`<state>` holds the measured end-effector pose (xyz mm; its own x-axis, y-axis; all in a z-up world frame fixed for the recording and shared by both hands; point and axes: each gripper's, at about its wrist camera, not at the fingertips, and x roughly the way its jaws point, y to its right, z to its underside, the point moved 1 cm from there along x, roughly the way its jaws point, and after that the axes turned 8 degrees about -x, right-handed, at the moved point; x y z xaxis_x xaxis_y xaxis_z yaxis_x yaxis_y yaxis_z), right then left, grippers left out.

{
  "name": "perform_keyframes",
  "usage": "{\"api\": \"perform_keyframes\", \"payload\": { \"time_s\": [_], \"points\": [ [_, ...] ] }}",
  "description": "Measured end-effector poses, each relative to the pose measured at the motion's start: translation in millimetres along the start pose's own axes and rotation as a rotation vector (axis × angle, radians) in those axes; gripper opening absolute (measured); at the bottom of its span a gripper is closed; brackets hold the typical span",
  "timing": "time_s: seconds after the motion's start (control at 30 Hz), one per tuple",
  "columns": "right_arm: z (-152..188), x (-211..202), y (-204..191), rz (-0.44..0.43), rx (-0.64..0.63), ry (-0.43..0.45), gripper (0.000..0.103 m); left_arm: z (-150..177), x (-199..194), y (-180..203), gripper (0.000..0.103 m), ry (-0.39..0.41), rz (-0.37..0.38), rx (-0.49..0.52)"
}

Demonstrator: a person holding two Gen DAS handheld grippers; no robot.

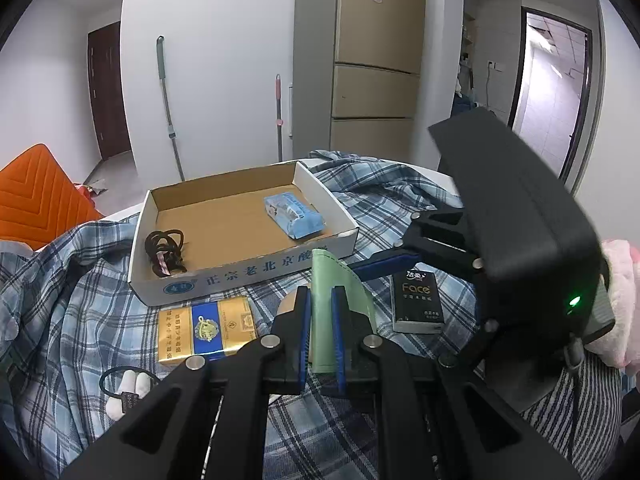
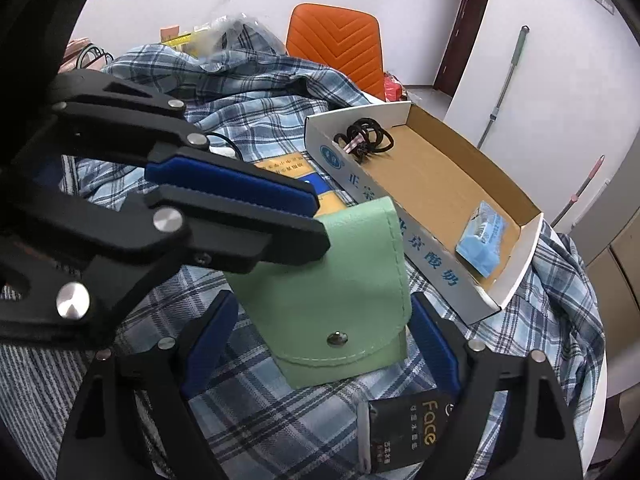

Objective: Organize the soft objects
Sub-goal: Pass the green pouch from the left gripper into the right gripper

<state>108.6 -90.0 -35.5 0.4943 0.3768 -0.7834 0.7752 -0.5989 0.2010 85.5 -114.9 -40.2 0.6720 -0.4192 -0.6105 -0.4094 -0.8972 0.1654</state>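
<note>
Left wrist view: the left gripper has its fingers pinching the edge of a pale green snap pouch, holding it upright above the plaid shirt spread over the tabletop. Beyond it lies a shallow cardboard box with a blue tissue pack in its far right corner and a bundle of black hair ties at its near left corner. In front of the box lie a gold and blue carton and, to the right, a black Face tissue pack. In the right wrist view, the right gripper has its fingers spread on either side of the pouch's lower part; whether the pads touch it cannot be told.
</note>
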Motion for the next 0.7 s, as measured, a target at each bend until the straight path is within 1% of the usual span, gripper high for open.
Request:
{"api": "perform_keyframes", "payload": {
  "time_s": [0.03, 0.07, 0.13, 0.17, 0.2, 0.23, 0.27, 0.3, 0.33, 0.37, 0.4, 0.43, 0.5, 0.57, 0.63, 0.7],
  "points": [
    [0, 2, 1, 0.009, -0.002, -0.005, 0.071, 0, -1, 0, 0.011, 0.008, -0.007, 0.002],
    [-1, 3, 2, -0.003, 0.002, -0.003, 0.071, 0, -2, 0, 0.011, 0.017, -0.012, 0.003],
    [1, -2, 4, -0.002, 0.022, 0.012, 0.071, -3, -11, -1, 0.011, 0.076, -0.064, 0.001],
    [2, -4, 6, 0.01, 0.037, 0.016, 0.071, -4, -19, -1, 0.012, 0.128, -0.091, 0.012],
    [2, -8, 9, 0.023, 0.057, 0.025, 0.071, -6, -24, -1, 0.015, 0.152, -0.093, 0.019],
    [2, -14, 13, 0.036, 0.092, 0.041, 0.071, -9, -29, -2, 0.028, 0.165, -0.085, 0.013],
    [2, -20, 18, 0.047, 0.131, 0.051, 0.071, -10, -31, -5, 0.054, 0.17, -0.076, -0.006],
    [3, -25, 25, 0.067, 0.178, 0.055, 0.071, -11, -33, -8, 0.067, 0.173, -0.074, -0.028],
    [4, -32, 33, 0.105, 0.235, 0.053, 0.071, -12, -34, -11, 0.074, 0.179, -0.074, -0.047],
    [6, -38, 40, 0.173, 0.287, 0.035, 0.071, -11, -34, -13, 0.074, 0.188, -0.082, -0.053],
    [7, -43, 45, 0.266, 0.318, 0.004, 0.071, -11, -33, -14, 0.074, 0.186, -0.092, -0.05],
    [10, -52, 46, 0.351, 0.331, 0.009, 0.071, -11, -29, -14, 0.074, 0.169, -0.099, -0.039],
    [18, -69, 47, 0.392, 0.367, 0.075, 0.071, -12, -20, -18, 0.074, 0.127, -0.078, -0.054],
    [27, -84, 51, 0.455, 0.426, 0.121, 0.071, -8, -14, -18, 0.074, 0.093, -0.058, -0.068],
    [35, -97, 53, 0.511, 0.475, 0.198, 0.071, -8, -4, -14, 0.074, 0.049, -0.035, -0.058],
    [43, -102, 58, 0.523, 0.525, 0.269, 0.071, -8, 2, -6, 0.074, 0.026, -0.025, -0.041]
  ]
}}
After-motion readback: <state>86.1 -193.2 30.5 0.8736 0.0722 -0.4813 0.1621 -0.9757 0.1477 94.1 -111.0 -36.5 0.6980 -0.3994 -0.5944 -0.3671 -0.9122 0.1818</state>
